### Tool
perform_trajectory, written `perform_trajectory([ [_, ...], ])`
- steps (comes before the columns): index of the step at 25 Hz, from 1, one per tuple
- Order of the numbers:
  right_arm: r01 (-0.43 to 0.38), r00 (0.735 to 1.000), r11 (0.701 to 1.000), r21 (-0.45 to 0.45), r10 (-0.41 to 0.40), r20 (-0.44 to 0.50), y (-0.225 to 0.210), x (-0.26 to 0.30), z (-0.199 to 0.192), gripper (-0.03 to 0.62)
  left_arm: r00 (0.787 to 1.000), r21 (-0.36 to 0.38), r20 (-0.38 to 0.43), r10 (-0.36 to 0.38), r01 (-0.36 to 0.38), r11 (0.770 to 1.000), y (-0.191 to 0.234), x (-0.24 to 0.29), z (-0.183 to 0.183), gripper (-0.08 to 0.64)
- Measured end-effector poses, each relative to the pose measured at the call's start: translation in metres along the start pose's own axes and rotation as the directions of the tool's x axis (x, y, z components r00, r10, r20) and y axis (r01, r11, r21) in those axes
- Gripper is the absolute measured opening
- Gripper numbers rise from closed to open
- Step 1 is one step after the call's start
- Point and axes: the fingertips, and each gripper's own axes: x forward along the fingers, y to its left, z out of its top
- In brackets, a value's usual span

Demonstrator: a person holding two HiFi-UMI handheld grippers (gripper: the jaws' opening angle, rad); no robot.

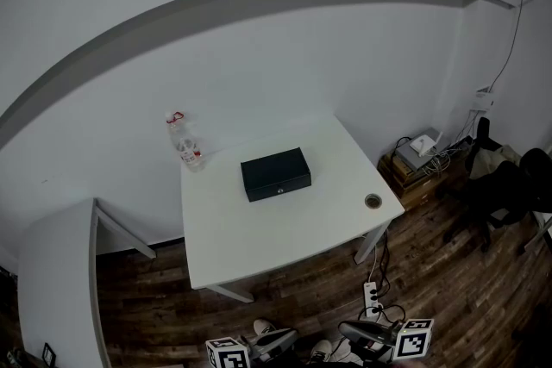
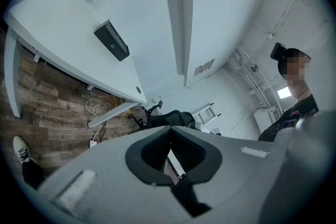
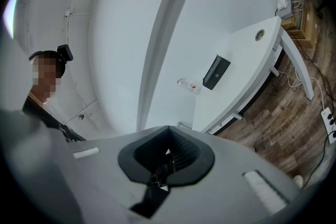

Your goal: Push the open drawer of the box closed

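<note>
A black box (image 1: 275, 174) with a small knob on its front lies in the middle of the white table (image 1: 259, 246). Its drawer front looks flush with the body. The box (image 2: 112, 41) is far off in the left gripper view, and small and distant in the right gripper view (image 3: 216, 72). Both grippers are held low, well short of the table's near edge, over the wooden floor. My left gripper (image 1: 263, 344) and right gripper (image 1: 366, 332) are shut with nothing between the jaws. The jaw tips meet closed in each gripper's own view, left gripper (image 2: 169, 129) and right gripper (image 3: 168, 128).
A clear plastic bottle (image 1: 184, 142) stands at the table's far left corner. A small round object (image 1: 373, 201) lies near the right edge. A second white table (image 1: 56, 289) stands at the left. A power strip (image 1: 373, 299), cables and a black office chair (image 1: 500, 185) are at the right.
</note>
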Motion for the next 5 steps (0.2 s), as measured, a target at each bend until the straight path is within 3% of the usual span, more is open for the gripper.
perform_trajectory([
  [5, 0.007, 1.000, 1.000, 0.002, -0.007, 0.009, -0.0017, -0.0037, 0.0023, 0.003, 1.000, 0.003, -0.018, -0.001, 0.001, 1.000, -0.0003, 0.0074, -0.0009, 0.000],
])
